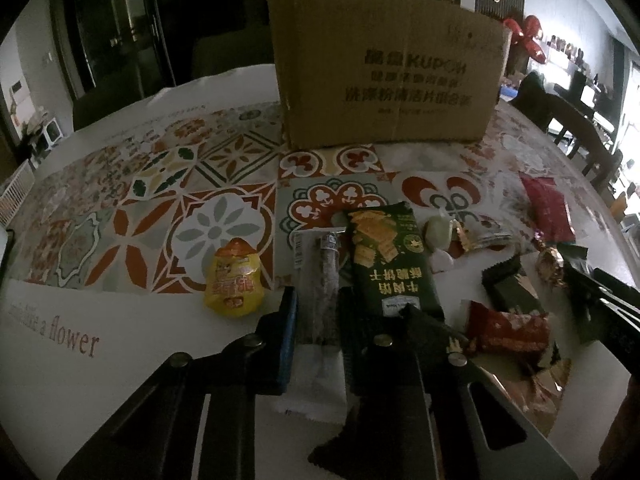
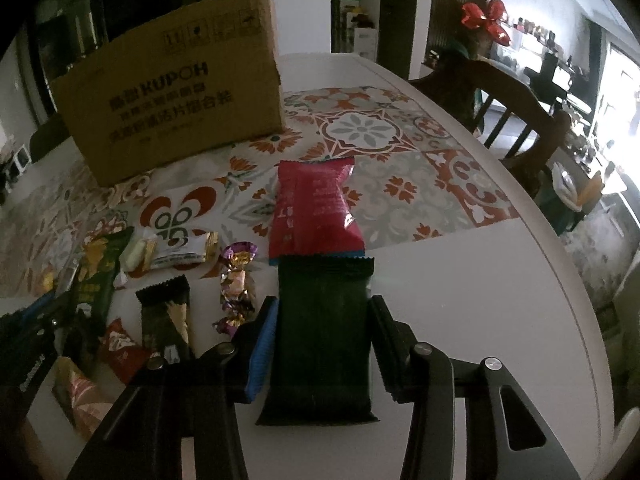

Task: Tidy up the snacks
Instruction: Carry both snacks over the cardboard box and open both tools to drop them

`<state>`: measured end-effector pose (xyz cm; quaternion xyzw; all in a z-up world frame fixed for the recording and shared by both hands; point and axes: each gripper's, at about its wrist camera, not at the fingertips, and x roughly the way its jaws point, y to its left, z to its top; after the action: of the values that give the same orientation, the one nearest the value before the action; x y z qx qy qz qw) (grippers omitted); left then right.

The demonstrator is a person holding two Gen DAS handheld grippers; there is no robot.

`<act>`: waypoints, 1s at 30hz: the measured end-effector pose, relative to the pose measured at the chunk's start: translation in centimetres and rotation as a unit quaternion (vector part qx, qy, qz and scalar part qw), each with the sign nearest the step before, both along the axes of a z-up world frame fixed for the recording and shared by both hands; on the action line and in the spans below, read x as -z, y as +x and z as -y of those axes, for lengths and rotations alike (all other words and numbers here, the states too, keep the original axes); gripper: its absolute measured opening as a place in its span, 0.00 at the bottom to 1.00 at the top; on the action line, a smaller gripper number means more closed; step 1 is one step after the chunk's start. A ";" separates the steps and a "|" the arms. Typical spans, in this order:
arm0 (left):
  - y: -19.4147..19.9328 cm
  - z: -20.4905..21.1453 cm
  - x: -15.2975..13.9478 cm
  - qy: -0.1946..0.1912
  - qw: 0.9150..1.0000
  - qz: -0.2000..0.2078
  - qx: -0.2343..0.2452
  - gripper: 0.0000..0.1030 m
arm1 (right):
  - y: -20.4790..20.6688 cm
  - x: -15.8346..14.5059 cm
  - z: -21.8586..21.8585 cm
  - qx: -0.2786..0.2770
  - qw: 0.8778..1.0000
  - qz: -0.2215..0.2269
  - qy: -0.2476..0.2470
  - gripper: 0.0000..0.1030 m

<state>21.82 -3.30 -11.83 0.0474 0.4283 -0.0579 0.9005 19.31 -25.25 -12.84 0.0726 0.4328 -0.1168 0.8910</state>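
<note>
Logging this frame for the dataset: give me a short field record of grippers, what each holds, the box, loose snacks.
left gripper: shut on clear stick pack
right gripper: around dark green pack; contact unclear
box: cardboard, at the back of the table
red pack: flat, just beyond the dark green pack
yellow pouch: left of the stick pack
cracker pack: right of the stick pack

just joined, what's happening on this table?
A person with a gripper in each hand is sorting snacks scattered on a patterned table, with a cardboard box standing behind them. The left gripper is shut on a long clear-wrapped stick snack, beside a green cracker pack. The right gripper straddles a dark green packet lying flat, its pads at the packet's sides. Nothing is lifted or boxed yet, as far as these views show.
</note>
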 end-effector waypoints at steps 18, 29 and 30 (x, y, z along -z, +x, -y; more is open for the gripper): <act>-3.8 0.8 -6.9 -0.036 0.996 0.083 0.025 0.20 | -3.0 -5.7 -0.5 -0.054 0.993 0.100 0.011 0.44; -2.6 2.3 -12.8 -0.027 0.984 0.166 0.057 0.20 | -1.2 -10.7 0.0 -0.097 0.982 0.157 0.035 0.45; -2.3 2.4 -13.3 -0.029 0.983 0.168 0.060 0.20 | -0.9 -11.4 0.1 -0.102 0.980 0.165 0.035 0.45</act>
<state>19.50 -5.67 1.43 0.0564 0.2652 -0.1156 0.9556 18.39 -25.35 -1.43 0.0771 0.2886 0.0035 0.9543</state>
